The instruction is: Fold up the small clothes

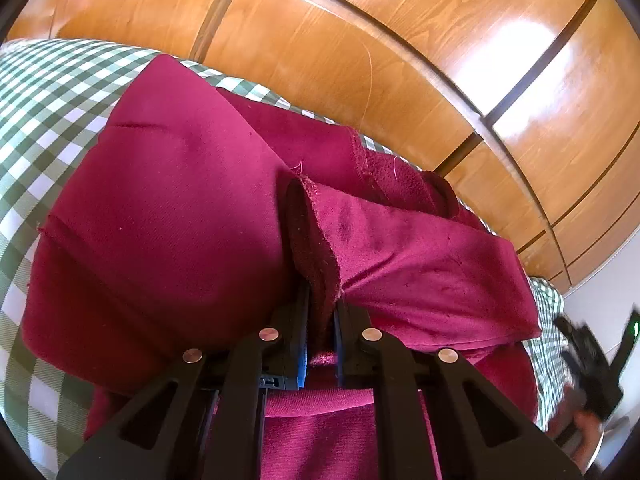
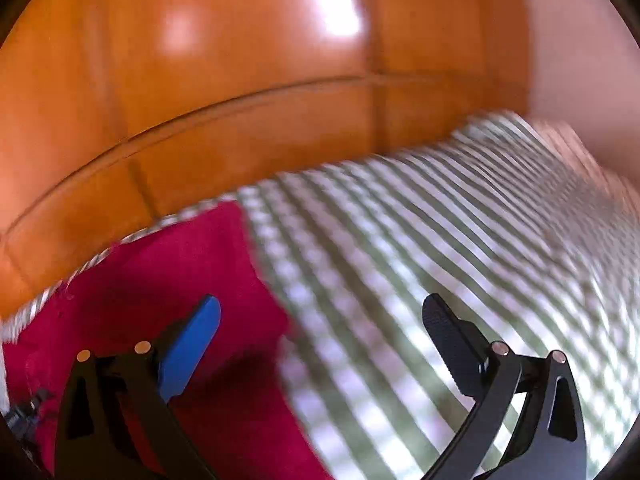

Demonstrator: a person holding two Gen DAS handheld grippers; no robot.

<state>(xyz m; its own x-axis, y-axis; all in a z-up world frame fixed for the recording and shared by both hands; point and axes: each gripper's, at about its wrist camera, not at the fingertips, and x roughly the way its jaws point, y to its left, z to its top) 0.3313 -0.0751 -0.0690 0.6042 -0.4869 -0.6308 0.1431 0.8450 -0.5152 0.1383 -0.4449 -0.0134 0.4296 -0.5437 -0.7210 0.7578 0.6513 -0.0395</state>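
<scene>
The garment (image 1: 192,208) is deep crimson, darker and fuzzier along its raw seam edge. The cloth (image 1: 52,92) beneath it is a green-and-white gingham check. The wooden panels (image 1: 360,60) behind are glossy orange-brown with dark joints. The right hand-held gripper (image 2: 320,344) is black, with one bright blue pad (image 2: 192,344).

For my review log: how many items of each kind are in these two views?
Maroon garment: 1
Green checked cloth: 1
Grippers: 2, left gripper shut on the garment, right gripper open
Wooden panelled wall: 1
Total: 5
</scene>
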